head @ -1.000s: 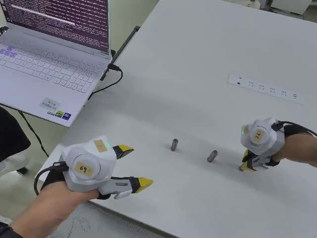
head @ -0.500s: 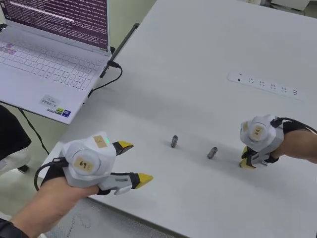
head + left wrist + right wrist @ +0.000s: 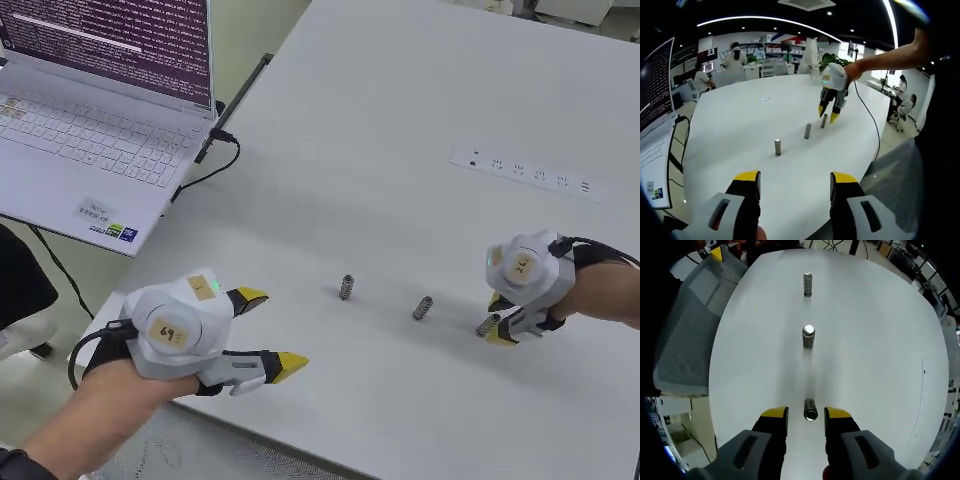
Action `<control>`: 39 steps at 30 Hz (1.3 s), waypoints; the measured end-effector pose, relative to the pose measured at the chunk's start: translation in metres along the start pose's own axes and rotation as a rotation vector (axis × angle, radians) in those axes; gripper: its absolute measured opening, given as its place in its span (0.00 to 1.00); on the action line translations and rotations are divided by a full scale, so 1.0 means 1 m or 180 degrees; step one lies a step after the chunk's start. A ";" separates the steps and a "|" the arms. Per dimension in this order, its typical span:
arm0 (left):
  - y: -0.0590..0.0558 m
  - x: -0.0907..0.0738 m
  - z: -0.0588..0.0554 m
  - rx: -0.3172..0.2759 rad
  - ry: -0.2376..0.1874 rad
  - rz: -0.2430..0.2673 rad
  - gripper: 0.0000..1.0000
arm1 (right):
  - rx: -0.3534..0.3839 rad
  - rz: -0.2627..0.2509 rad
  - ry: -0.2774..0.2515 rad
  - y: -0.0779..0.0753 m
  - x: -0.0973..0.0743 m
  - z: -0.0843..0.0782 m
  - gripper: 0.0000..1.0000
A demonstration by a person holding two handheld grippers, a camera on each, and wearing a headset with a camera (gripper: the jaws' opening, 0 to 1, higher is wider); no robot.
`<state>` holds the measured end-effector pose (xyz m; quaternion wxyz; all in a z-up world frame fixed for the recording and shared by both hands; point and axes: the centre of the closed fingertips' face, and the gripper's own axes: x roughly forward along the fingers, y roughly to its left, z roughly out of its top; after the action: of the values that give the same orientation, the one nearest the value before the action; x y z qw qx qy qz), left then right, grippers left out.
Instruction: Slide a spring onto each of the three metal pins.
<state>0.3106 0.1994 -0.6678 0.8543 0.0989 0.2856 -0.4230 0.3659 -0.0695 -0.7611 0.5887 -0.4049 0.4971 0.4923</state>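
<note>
White table (image 3: 420, 120), viewed from beside the bench, with the work laid in a row near its front edge. Right gripper (image 3: 806, 413): jaws parted only a little, one on each side of the nearest spring (image 3: 810, 409). A sliver of table shows on both sides, so they bracket the coil without pinching it, and nothing is held. This straddling pose is judged to serve alignment, guiding the coil upright and centred over its pin. Whether a pin sits inside this coil cannot be told, as its top shows only a dark hollow. Beyond it, in one straight line, the middle spring (image 3: 809, 340) stands upright with a bright pin head (image 3: 809, 330) at its top. The far spring (image 3: 808, 284) likewise stands upright, and the three are well apart from one another. Left gripper (image 3: 270, 332): jaws wide apart and empty, hovering by the table's near edge, well away from the row and judged to be waiting clear of the work. Laptop (image 3: 90, 130) at the far left and power strip (image 3: 525, 173) beyond the row play no part.
</note>
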 end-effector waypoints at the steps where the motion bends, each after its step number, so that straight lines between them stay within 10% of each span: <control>1: 0.000 0.000 0.000 0.0001 -0.0004 -0.0002 0.51 | 0.0007 -0.0014 -0.0001 0.000 -0.001 0.000 0.28; 17: -0.002 -0.001 0.000 -0.0015 -0.0030 -0.0004 0.51 | 0.0347 -0.0400 -0.0283 -0.003 -0.019 -0.010 0.34; 39: -0.001 -0.001 0.002 0.0039 -0.0023 -0.0015 0.51 | 0.1670 -0.0785 -0.1401 0.030 -0.022 -0.005 0.40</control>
<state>0.3097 0.1987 -0.6652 0.8536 0.1019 0.2802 -0.4271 0.3345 -0.0726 -0.7401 0.8204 -0.1814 0.4153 0.3487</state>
